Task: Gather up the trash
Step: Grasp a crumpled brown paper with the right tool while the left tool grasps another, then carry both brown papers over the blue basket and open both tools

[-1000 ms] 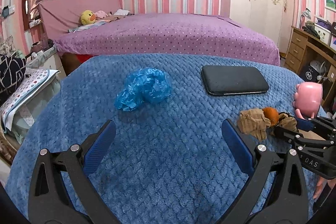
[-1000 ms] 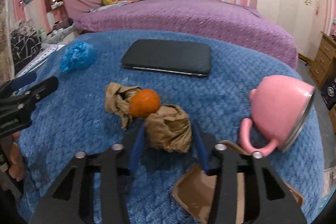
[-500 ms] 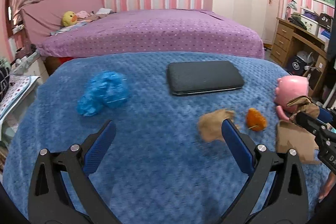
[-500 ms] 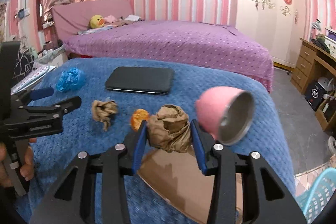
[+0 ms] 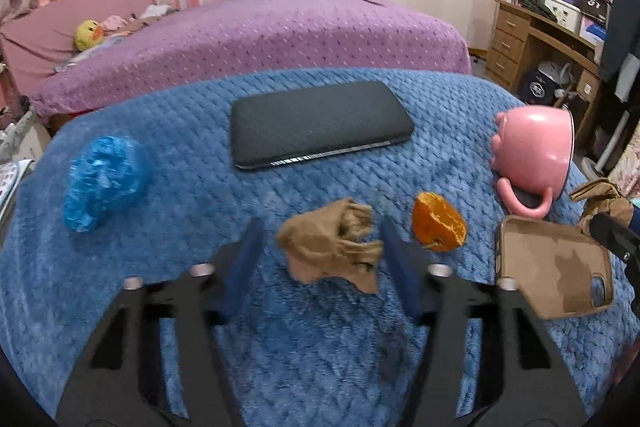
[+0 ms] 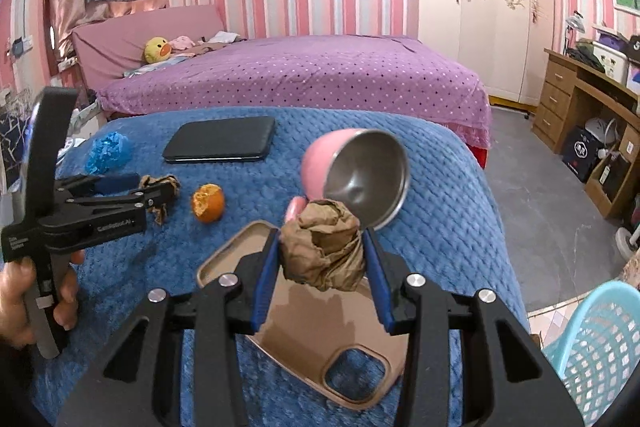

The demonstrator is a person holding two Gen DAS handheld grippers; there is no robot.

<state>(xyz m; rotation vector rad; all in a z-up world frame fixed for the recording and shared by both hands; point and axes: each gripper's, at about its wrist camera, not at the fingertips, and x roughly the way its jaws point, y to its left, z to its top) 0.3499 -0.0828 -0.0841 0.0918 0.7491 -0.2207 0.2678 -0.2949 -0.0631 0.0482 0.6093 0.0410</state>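
Note:
My right gripper is shut on a crumpled brown paper ball, held above a brown phone case. My left gripper has its jaws on either side of a second crumpled brown paper on the blue blanket, part closed, not clearly pressing it; it also shows in the right wrist view. An orange peel half lies just right of it. A crumpled blue plastic bag lies at the left.
A black phone-like slab lies at the back of the blanket. A pink mug lies on its side at the right. A light blue basket stands on the floor right of the table. A purple bed is behind.
My left gripper moved right to the second brown paper and its jaws narrowed around it. My right gripper lifted and pulled back rightward with its paper ball.

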